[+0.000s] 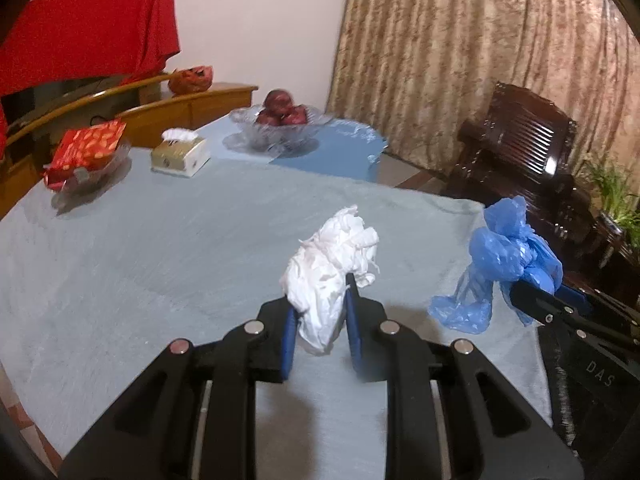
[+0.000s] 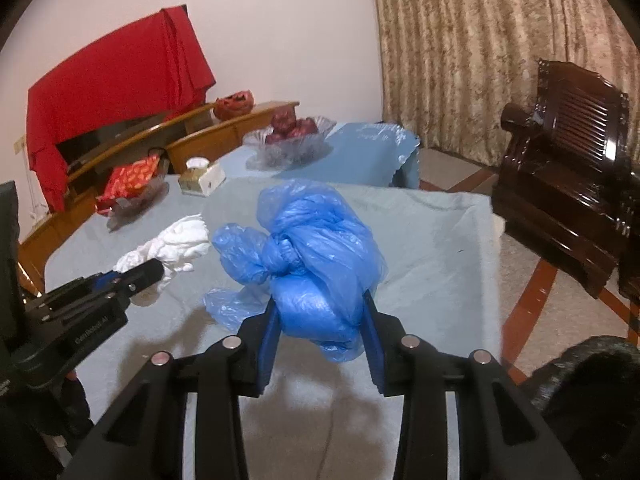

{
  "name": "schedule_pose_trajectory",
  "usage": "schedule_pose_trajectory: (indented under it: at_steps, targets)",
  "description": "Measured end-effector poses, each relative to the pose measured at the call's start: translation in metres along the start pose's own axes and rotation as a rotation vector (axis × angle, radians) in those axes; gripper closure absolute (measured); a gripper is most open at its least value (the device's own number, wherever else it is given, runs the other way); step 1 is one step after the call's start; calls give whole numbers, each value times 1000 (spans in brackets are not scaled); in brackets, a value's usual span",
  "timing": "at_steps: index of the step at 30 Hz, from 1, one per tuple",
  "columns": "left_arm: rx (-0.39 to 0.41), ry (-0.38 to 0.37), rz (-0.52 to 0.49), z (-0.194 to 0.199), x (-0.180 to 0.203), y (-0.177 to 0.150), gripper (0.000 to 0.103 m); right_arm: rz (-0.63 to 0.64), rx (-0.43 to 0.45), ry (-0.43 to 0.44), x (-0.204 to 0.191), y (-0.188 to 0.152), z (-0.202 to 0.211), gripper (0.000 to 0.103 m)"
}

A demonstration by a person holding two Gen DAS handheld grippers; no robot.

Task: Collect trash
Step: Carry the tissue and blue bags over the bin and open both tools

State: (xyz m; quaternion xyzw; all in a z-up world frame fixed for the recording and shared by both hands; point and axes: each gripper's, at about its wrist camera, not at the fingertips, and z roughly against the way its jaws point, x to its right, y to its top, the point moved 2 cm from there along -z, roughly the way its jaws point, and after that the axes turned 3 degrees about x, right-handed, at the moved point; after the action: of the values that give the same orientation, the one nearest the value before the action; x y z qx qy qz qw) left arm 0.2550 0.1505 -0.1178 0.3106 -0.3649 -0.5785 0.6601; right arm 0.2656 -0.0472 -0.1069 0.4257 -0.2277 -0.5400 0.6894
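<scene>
While both pairs of tongs hang above a bench (image 1: pixel 160 248) draped in pale grey-blue, softly napped cloth, each one grips a single piece of trash. The left tongs (image 1: pixel 320 320), black with blue pads, are closed narrowly on one crumpled white wad (image 1: pixel 332 268), papery or thin plastic, ragged and shredded at its top; it sits at the centre of the left wrist view, lifted clear of the cloth. The right tongs (image 2: pixel 320 320), of the same make, pinch one crinkled, translucent blue plastic bag (image 2: pixel 316 264), knotted into a lumpy bundle with a loose tail trailing toward 8 o'clock. Seen from the left wrist, that blue bag (image 1: pixel 508 256) lies at 3 o'clock; seen from the right wrist, the white wad (image 2: pixel 176 244) lies at 9 o'clock.

Toward 11 and 12 o'clock on the bench stand two clear, fluted glass bowls: one (image 1: pixel 280 132) heaped with round dark-red fruit, one (image 1: pixel 92 168) carrying a flat red packet with gold flecks. Between them rests one rectangular tissue box (image 1: pixel 182 156) with a white sheet poking up. Beyond are one red cloth (image 1: pixel 88 20) draped high on the wall, heavy beige patterned curtains (image 1: pixel 460 52), and one dark, glossy carved wooden chair (image 1: pixel 520 152) with a slatted back.
</scene>
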Motion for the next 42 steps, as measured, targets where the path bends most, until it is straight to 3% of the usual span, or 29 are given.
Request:
schedule_pose_trajectory:
  at_steps: [10,24,42]
  targets:
    - [50,-97,-41,54,67,6,82,-38,53,-70,37,-1,80,65]
    - [57,-284,-148,98,175,-20,82,-114,116,-239,110,-33,191,65]
    - [-36,-476,-276,88,283,-80,82,-239,72,-452,201,-93,243,65]
